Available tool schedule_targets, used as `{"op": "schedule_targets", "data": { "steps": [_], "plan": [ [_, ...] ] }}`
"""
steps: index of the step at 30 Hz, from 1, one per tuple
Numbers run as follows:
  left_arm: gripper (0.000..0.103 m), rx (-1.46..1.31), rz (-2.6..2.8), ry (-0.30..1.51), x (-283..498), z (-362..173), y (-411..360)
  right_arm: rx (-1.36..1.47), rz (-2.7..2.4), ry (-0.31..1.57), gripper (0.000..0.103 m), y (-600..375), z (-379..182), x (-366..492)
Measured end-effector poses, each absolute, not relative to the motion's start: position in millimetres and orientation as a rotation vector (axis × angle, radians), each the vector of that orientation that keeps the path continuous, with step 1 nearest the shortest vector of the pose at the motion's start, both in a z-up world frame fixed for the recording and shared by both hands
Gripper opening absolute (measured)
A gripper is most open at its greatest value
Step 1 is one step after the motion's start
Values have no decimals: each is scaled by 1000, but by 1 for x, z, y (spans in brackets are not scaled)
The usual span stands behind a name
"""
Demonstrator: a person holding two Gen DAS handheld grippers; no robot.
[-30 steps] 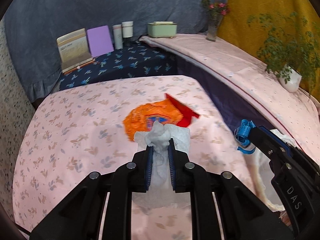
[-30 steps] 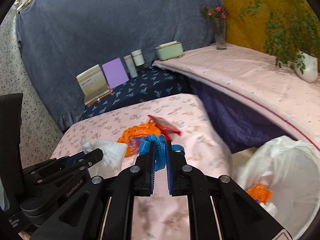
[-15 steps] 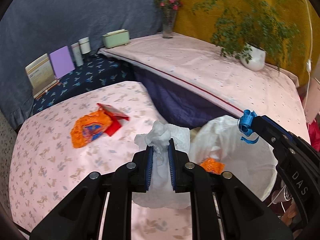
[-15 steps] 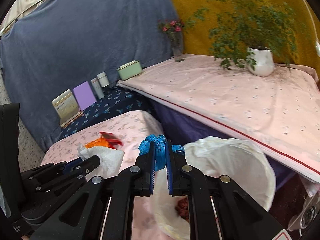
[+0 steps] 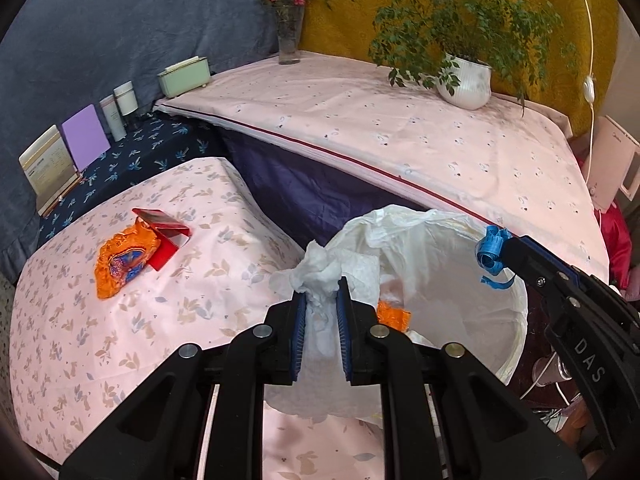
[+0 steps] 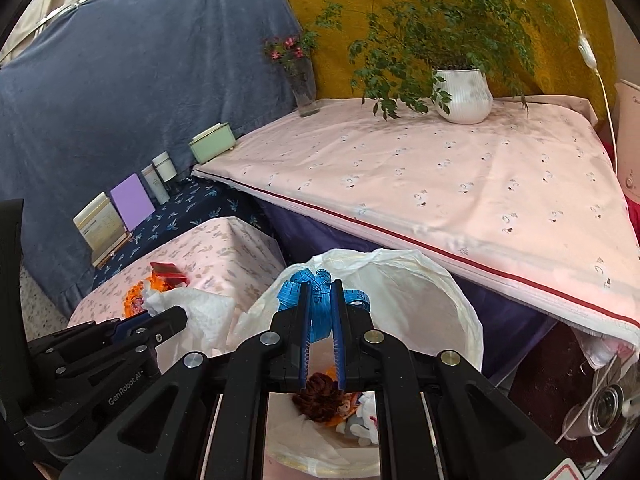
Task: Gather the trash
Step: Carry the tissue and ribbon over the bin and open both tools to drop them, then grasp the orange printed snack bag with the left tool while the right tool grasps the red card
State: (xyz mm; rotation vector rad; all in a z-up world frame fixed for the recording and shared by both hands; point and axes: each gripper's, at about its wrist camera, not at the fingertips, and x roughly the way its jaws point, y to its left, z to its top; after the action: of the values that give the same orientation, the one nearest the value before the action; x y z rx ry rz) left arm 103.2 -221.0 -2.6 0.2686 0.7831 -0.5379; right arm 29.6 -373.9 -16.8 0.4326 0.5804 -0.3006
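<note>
Your left gripper (image 5: 321, 298) stays clamped on the crumpled white paper tissue (image 5: 320, 276); since a second ago you have carried it from over the orange wrapper to the near rim of the white plastic-lined trash bin (image 5: 516, 344), which now fills the lower right of the left view. Your right gripper (image 6: 320, 300) remains closed on the coiled blue measuring tape (image 6: 316, 282) and has swung from above the table to hang over the bin's mouth (image 6: 472, 320).

Inside the bin: a scrap of orange wrapper (image 5: 394, 314), and in the right view a dark brown clump (image 6: 320, 394), identity unclear.

Left on the floral pink tablecloth (image 5: 80, 332), centre left of the frame: crinkled orange snack wrapper (image 5: 124, 262) touching a flat red packet (image 5: 164, 228).

Beyond, a dark blue floral cloth carries a cream booklet (image 5: 48, 166), purple card (image 5: 86, 136), two white jars (image 5: 120, 108). On the higher pale pink sheet (image 5: 400, 136): a mint green box (image 5: 184, 76), a glass vase of pink flowers (image 5: 289, 20) and a white potted fern (image 5: 464, 80). Blue-grey drape upper left, mustard wall upper right.
</note>
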Motion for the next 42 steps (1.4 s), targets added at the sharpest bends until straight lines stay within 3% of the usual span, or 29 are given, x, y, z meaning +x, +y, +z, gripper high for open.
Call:
{"op": "schedule_targets", "data": {
  "steps": [11, 15, 18, 20, 42],
  "plan": [
    [16, 289, -545, 804, 104, -11, -232, 447, -309, 591, 10, -380, -23, 28],
    [18, 289, -549, 809, 105, -12, -233, 442, -311, 591, 15, -379, -23, 30],
    [33, 288, -539, 802, 104, -12, -233, 443, -319, 580, 28, -378, -21, 29],
    [43, 284, -535, 786, 104, -9, -232, 443, -319, 574, 31, -379, -20, 29],
    [44, 224, -466, 802, 123, -8, -190, 401, -272, 578, 34, -345, -8, 47]
  ]
}}
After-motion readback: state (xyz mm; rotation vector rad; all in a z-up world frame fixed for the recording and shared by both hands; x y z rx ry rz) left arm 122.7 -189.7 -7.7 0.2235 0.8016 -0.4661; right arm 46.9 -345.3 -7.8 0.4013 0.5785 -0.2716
